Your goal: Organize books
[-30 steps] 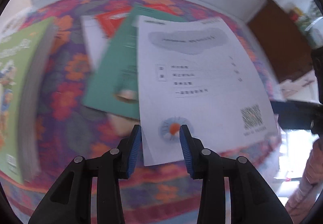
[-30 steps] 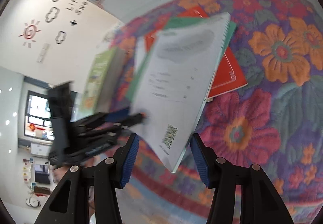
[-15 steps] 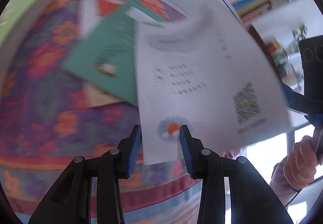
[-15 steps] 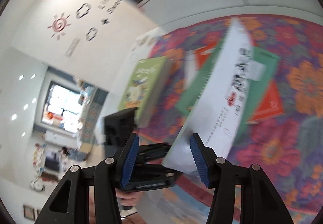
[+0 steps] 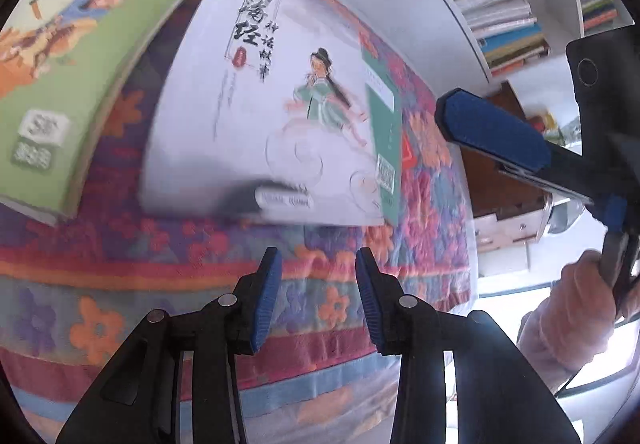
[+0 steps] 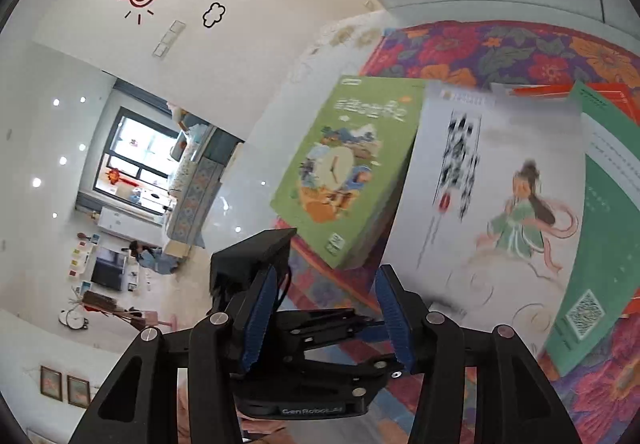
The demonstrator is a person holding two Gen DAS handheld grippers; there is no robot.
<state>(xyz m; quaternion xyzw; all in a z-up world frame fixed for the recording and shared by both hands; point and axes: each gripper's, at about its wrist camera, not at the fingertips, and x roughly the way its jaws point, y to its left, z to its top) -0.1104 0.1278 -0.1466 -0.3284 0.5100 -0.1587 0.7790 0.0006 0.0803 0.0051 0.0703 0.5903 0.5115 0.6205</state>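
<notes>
Fingers point(image 5: 266, 300) of your left gripper point(image 5: 316, 298) stand apart with nothing between them; your right gripper point(image 6: 326, 320) is open and empty too; beyond both, the white book point(image 5: 256, 116) lies flat on the flowered surface point(image 5: 160, 244), beside the green book point(image 5: 72, 56).

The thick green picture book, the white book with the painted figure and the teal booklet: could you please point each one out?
Thick green picture book point(image 6: 352, 172), right wrist view, centre of its front cover.
White book with the painted figure point(image 5: 280, 100), left wrist view, middle of its cover.
Teal booklet point(image 6: 600, 228), right wrist view, its printed back cover.
</notes>
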